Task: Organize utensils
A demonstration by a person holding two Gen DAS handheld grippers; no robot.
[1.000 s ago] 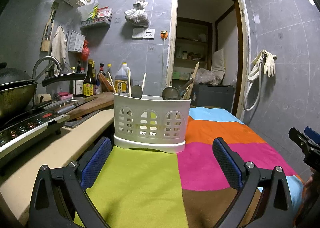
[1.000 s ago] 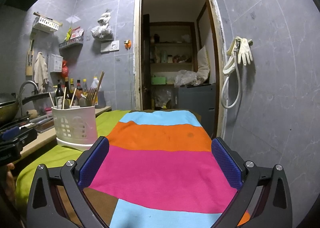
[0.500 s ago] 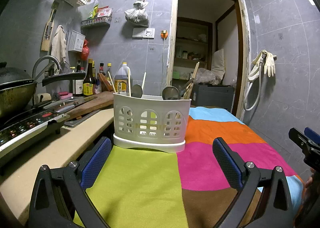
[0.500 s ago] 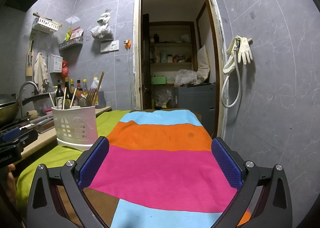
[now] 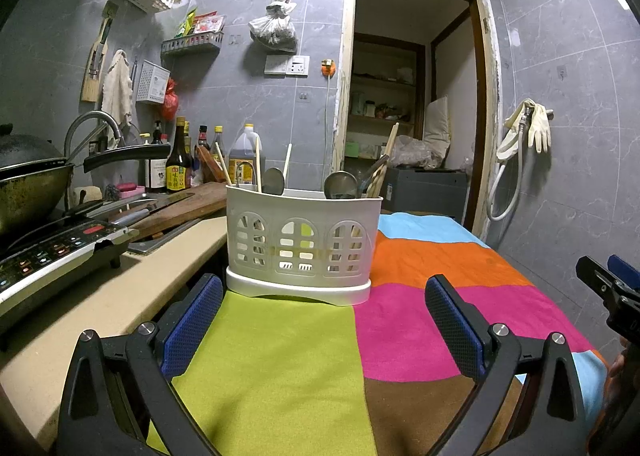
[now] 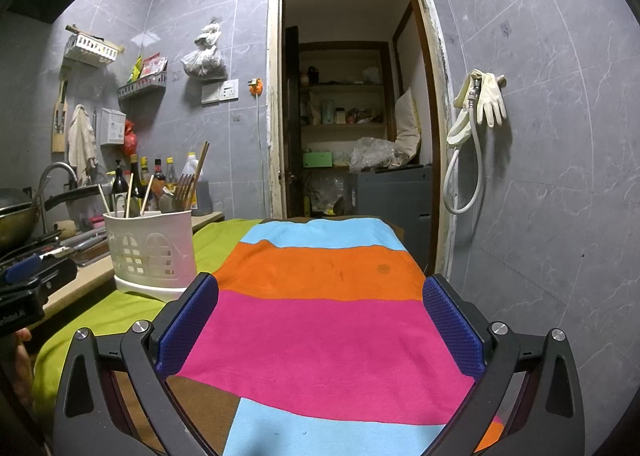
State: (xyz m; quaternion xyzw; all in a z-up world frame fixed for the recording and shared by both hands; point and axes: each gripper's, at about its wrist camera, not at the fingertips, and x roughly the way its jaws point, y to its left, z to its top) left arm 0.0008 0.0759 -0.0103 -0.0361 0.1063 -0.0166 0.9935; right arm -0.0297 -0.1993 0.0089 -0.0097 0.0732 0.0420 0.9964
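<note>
A white slotted utensil holder (image 5: 302, 246) stands on the striped tablecloth (image 5: 272, 368), straight ahead of my left gripper (image 5: 324, 306). It holds chopsticks (image 5: 258, 164), metal spoons (image 5: 340, 186) and wooden utensils (image 5: 380, 172). The holder also shows in the right wrist view (image 6: 150, 252), to the left. My left gripper is open and empty, a short way in front of the holder. My right gripper (image 6: 320, 306) is open and empty above the pink and orange stripes (image 6: 320, 332).
A counter (image 5: 132, 288) runs along the left with an induction cooker (image 5: 52, 252), a wok (image 5: 28, 184), a cutting board with a knife (image 5: 172, 204) and sauce bottles (image 5: 176, 168). An open doorway (image 6: 352, 116) lies behind the table. A grey wall with gloves (image 6: 484, 100) is on the right.
Both views have barely shifted. The holder and both open grippers stand as before.
</note>
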